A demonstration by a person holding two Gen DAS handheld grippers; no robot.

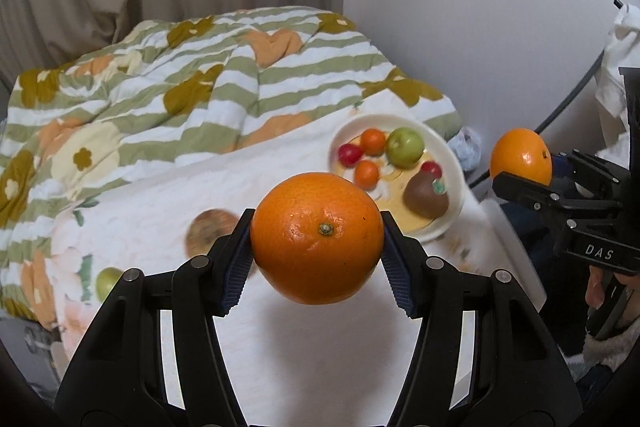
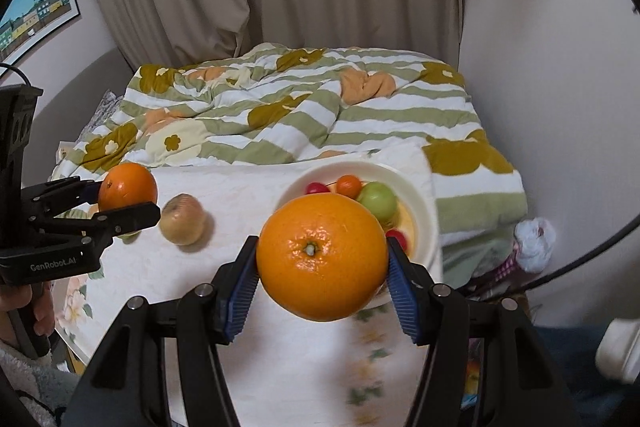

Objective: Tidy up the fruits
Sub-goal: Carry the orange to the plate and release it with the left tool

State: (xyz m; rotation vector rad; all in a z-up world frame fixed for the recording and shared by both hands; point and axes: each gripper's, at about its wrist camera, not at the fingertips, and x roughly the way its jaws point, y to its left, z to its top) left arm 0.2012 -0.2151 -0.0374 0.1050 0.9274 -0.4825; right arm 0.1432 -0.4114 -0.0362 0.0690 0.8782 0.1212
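Above the bed (image 1: 280, 367), short of the white bowl (image 1: 448, 147), the left gripper (image 1: 316, 239) has its jaws clamped on one orange (image 1: 316, 239), and the right gripper (image 2: 322, 255) likewise grips a second orange (image 2: 322, 255). Step in hand, as judged: carrying both to the bowl; next, lower each into free space beside the green apple (image 2: 378, 201) and release. Each orange is near-round with no marked long axis, and its stem end points toward its gripper's camera.

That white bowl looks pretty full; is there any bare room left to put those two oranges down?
The bowl is crowded. Bare white cloth lies between the bowl and the pale apple, and more toward the near edge.
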